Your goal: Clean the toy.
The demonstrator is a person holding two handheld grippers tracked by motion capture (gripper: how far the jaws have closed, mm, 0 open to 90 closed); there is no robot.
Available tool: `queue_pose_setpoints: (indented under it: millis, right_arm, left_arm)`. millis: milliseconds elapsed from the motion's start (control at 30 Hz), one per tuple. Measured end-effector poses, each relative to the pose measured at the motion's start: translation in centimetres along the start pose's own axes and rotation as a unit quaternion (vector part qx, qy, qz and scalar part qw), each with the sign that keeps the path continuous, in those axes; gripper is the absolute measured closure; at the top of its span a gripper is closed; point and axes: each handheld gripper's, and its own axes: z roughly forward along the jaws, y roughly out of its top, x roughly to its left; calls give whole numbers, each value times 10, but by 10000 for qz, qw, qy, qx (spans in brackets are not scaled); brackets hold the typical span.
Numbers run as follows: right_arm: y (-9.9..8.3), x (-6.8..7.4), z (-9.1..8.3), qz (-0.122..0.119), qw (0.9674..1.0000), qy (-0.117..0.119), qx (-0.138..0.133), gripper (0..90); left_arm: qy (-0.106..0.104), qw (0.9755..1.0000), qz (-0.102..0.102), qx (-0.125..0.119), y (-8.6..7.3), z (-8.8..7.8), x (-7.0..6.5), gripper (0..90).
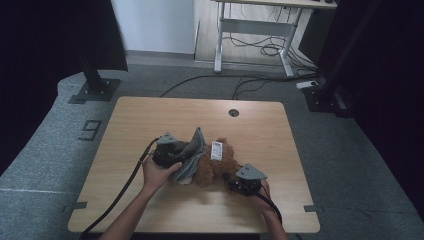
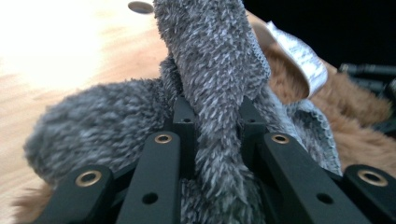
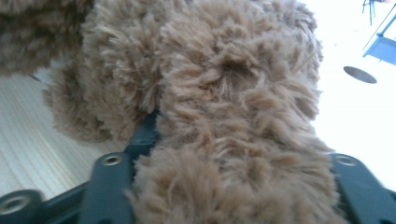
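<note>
A brown plush toy (image 1: 215, 167) lies on the wooden table (image 1: 150, 120) with a white tag (image 1: 216, 150) on it. A grey fuzzy cloth (image 1: 192, 152) covers its left end and sticks up. My left gripper (image 1: 186, 156) comes in from the left and is shut on a fold of that grey cloth (image 2: 210, 60), which runs up between the jaws of my left gripper (image 2: 217, 116). My right gripper (image 1: 227, 176) meets the toy from the right. A thick limb of the brown plush (image 3: 224, 93) fills the gap of my right gripper (image 3: 233, 140) and hides one jaw.
A round cable hole (image 1: 233, 112) sits near the table's far edge. Black cables trail from both grippers toward the near edge. On the floor beyond stand a white desk frame (image 1: 255, 30), loose cables and dark stand bases (image 1: 95, 90).
</note>
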Motion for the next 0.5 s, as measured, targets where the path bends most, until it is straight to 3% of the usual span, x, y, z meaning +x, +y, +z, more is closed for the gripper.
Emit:
queue_pose_setpoints:
  millis: [133, 367, 500]
  right_arm:
    - [3, -5, -4, 407, 9990, 161, -33, 274]
    - [14, -16, -22, 770, 9958, 372, -313, 238]
    - [25, -21, -33, 843, 9943, 447, -472, 235]
  left_arm:
    - [-46, 10000, -19, -53, -8, -4, 0, 755]
    - [-145, 9996, -12, -232, -23, -9, -3, 762]
    - [-235, 9994, -8, -267, -29, -15, -6, 762]
